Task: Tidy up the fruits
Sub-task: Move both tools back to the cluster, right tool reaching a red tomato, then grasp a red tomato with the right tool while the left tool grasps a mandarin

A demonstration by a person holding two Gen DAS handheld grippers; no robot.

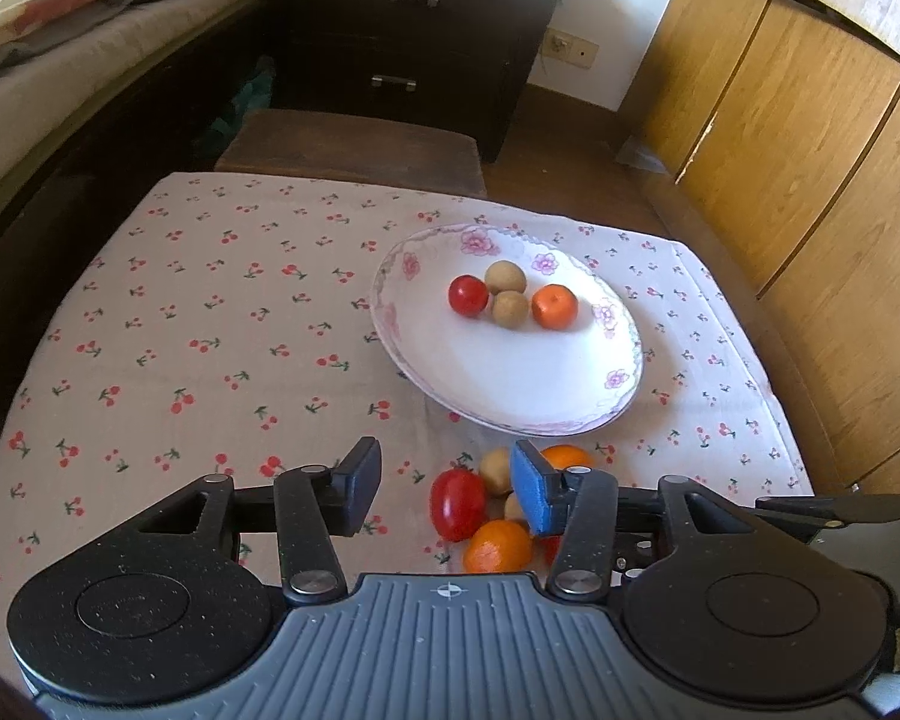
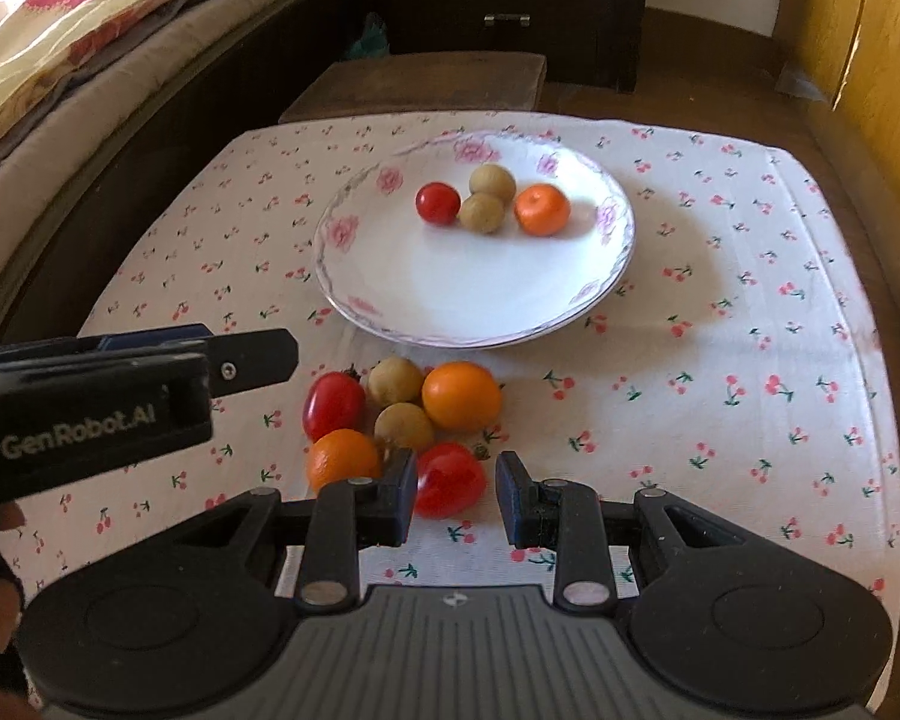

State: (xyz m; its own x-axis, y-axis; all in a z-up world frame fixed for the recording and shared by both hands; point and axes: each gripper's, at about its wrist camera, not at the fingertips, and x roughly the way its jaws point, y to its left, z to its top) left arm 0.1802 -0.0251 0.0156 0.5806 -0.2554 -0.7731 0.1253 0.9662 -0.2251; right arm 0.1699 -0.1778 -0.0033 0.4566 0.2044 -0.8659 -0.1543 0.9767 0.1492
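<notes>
While both tongs hung over the table, 6 small fruits lay in a little pile on the cherry cloth [image 2: 720,390], just in front of the plate [image 2: 450,294]. The pile had 2 red tomatoes, 2 oranges and 2 round brown fruits, all touching or nearly touching.

The long tomato [image 2: 333,405] lay at the left of the pile. The far orange [image 2: 462,396] lay at the right, close to the plate's near rim. The near orange [image 2: 343,459] and the near tomato [image 2: 450,477] lay closest to the tongs. The 2 brown fruits [image 2: 403,426] sat in the middle.

On the white, flowery plate sat 4 more fruits in a tight bunch: 1 plate tomato [image 2: 438,203], 2 plate brown fruits [image 2: 493,181] and 1 plate orange [image 2: 542,210].

The left gripper [image 1: 447,492] was released, with a wide gap between its pads. It held nothing. The long tomato showed through that gap, down on the cloth.

The right gripper [image 2: 456,498] had a smaller gap and held nothing too. The near tomato lay just past its tips, close by the left pad but apart from the right pad.

Behind the table stood a bed [image 2: 90,60] and dark drawers [image 1: 414,42].
</notes>
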